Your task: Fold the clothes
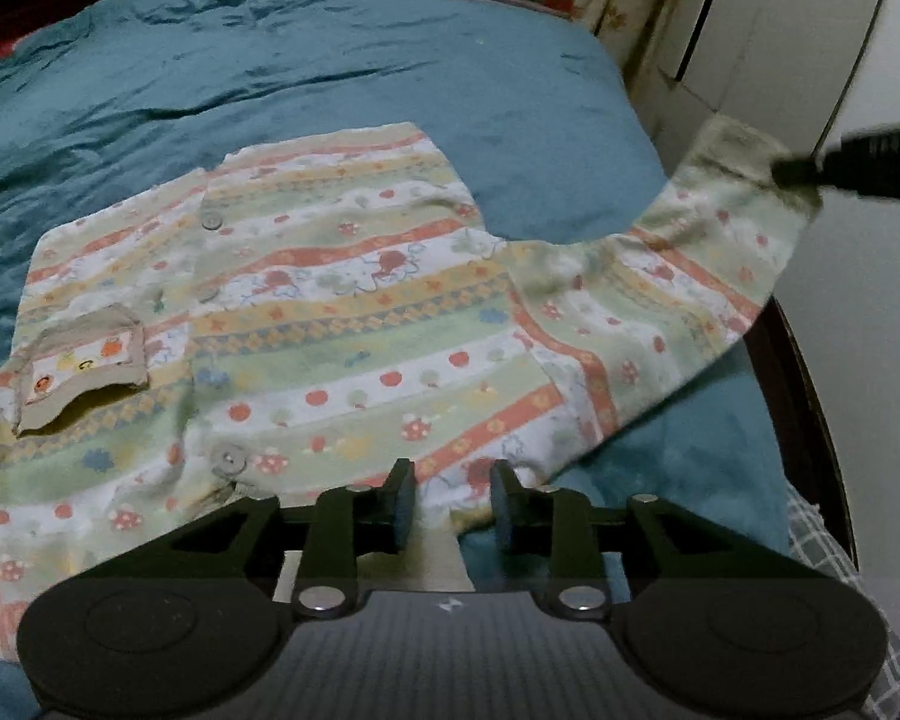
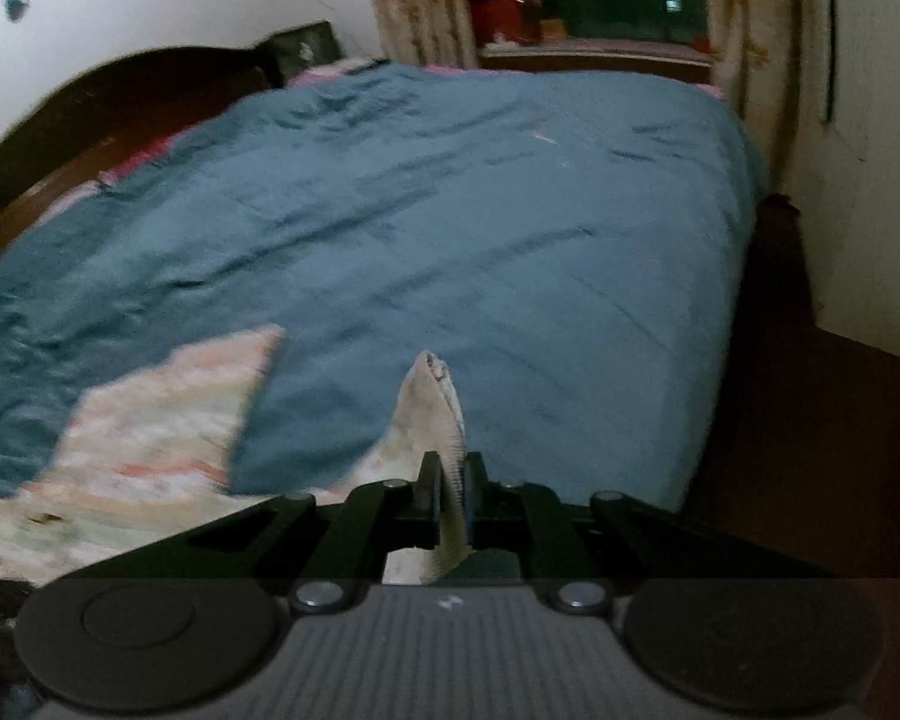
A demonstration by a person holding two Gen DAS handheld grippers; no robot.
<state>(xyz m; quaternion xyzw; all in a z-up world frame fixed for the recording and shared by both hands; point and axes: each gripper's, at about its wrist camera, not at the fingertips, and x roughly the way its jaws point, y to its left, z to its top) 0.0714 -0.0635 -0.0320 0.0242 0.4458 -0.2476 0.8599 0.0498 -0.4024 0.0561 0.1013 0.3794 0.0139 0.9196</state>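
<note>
A child's striped, patterned button shirt (image 1: 342,324) lies spread on a teal blanket (image 1: 330,60), its chest pocket (image 1: 84,366) to the left. My left gripper (image 1: 450,504) hovers at the shirt's near edge, jaws apart, the cloth lying under and between the fingers without being pinched. One long sleeve (image 1: 690,276) is stretched up and to the right, off the bed. My right gripper (image 1: 792,171) is shut on its cuff (image 1: 744,156). In the right wrist view the ribbed cuff (image 2: 435,396) stands up out of the shut right gripper (image 2: 450,492), and the shirt (image 2: 162,420) is blurred at lower left.
The teal blanket (image 2: 510,210) covers the whole bed. A dark wooden bed frame (image 1: 798,396) runs along the right edge, a headboard (image 2: 90,96) at far left. White cupboard doors (image 1: 780,30) and curtains (image 2: 420,0) stand beyond. A checked cloth (image 1: 822,540) lies at the bed's corner.
</note>
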